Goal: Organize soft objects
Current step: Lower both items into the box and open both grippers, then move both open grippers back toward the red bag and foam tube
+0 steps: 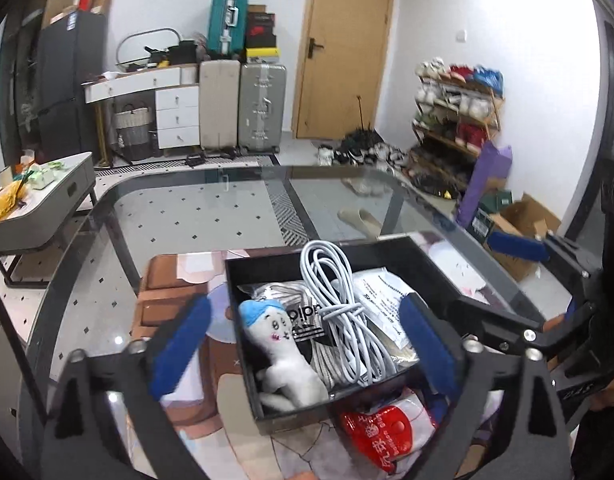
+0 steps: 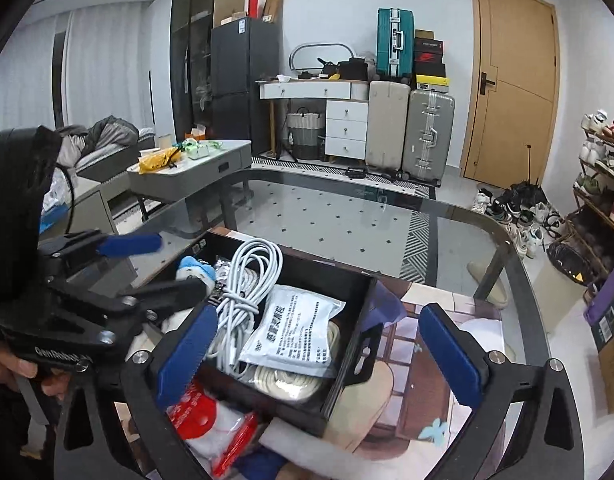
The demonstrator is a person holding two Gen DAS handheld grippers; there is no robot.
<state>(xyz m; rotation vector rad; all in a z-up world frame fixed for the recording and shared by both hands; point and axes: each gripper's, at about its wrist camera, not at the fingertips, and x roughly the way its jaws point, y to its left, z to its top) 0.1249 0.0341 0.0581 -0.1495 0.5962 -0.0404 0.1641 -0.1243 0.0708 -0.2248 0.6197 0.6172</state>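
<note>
Left gripper (image 1: 303, 354): black frame, flat blue pads (image 1: 179, 350) on both fingers, silver screws (image 1: 472, 346) at the joints; right gripper (image 2: 319, 356): same black frame, blue pads, silver screws; white lettering on the left gripper's body; bare fingers (image 2: 25, 368) on its handle.

Setting: a lived-in home room. Evidence: wooden door (image 2: 507, 80) at upper right, stacked suitcases (image 2: 411, 128) at centre, loaded shoe rack (image 1: 459, 108) at right, and, at far left, probably bedding (image 2: 103, 140).
</note>
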